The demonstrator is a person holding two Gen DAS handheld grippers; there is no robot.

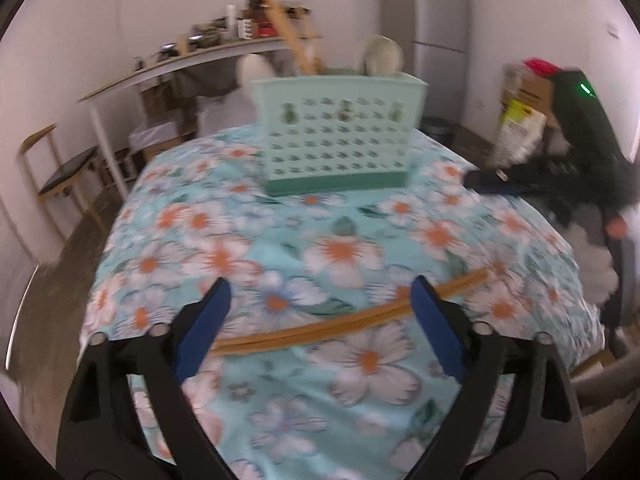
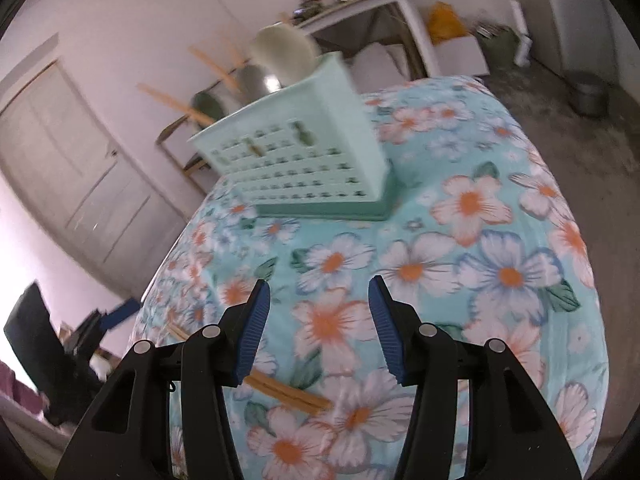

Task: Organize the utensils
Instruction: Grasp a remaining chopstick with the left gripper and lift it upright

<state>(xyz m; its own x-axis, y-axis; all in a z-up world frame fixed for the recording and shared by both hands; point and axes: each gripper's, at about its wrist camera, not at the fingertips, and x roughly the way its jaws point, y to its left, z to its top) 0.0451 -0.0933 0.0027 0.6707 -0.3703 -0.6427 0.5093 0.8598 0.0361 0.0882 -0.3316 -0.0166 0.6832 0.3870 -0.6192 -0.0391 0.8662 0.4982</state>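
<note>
1. Left gripper (image 1: 320, 312), black with blue pads, hovers with jaws apart over a pair of tan wooden chopsticks (image 1: 340, 326) lying on the floral tablecloth (image 1: 280, 240).
2. Lower squarely, then close across both sticks together.
3. Right gripper (image 2: 318, 328) stands apart, empty.
4. Mint perforated plastic utensil caddy (image 1: 336, 140) stands well beyond.

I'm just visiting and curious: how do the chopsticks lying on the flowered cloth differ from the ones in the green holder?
The chopsticks on the cloth lie flat as a close pair; the chopsticks in the holder stand tilted and splayed apart. The loose pair sits alone near both open grippers, between the left gripper's fingers; the stowed ones share the mint utensil holder with pale spoons. Both sets look like tan wood.
</note>
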